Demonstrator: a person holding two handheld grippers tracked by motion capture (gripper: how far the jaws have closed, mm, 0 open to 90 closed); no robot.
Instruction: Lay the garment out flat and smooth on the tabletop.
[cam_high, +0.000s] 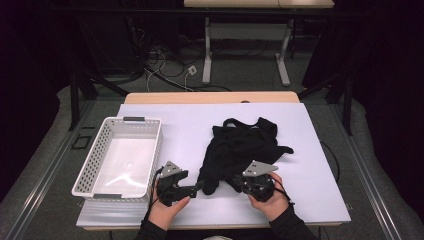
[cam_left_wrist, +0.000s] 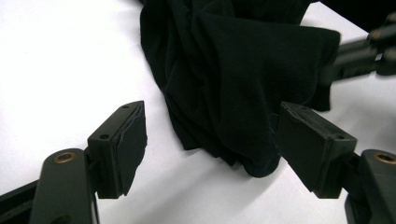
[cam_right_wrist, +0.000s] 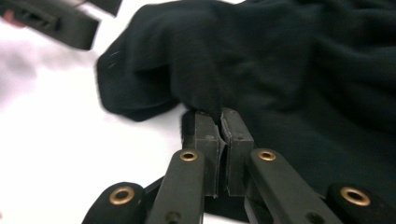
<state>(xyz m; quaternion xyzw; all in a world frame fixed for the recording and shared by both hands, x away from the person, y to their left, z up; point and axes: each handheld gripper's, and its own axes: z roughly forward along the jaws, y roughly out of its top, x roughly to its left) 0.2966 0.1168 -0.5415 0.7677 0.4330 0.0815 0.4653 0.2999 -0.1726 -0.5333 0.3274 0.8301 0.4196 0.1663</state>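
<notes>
High view: white basket (cam_high: 95, 165) left of black garment (cam_high: 235, 150).

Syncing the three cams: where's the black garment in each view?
High view: black garment at mid-table, right of the basket, its near edge between the two tools.
Left gripper view: upper middle, a fold hanging between the open jaws.
Right gripper view: upper right, an edge pinched by the shut jaws.
Shared landmark: the white table cover under it.

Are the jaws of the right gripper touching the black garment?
Touching. In the right gripper view the right gripper has its jaws closed together on a fold of the black garment, pinching the cloth between them.
</notes>
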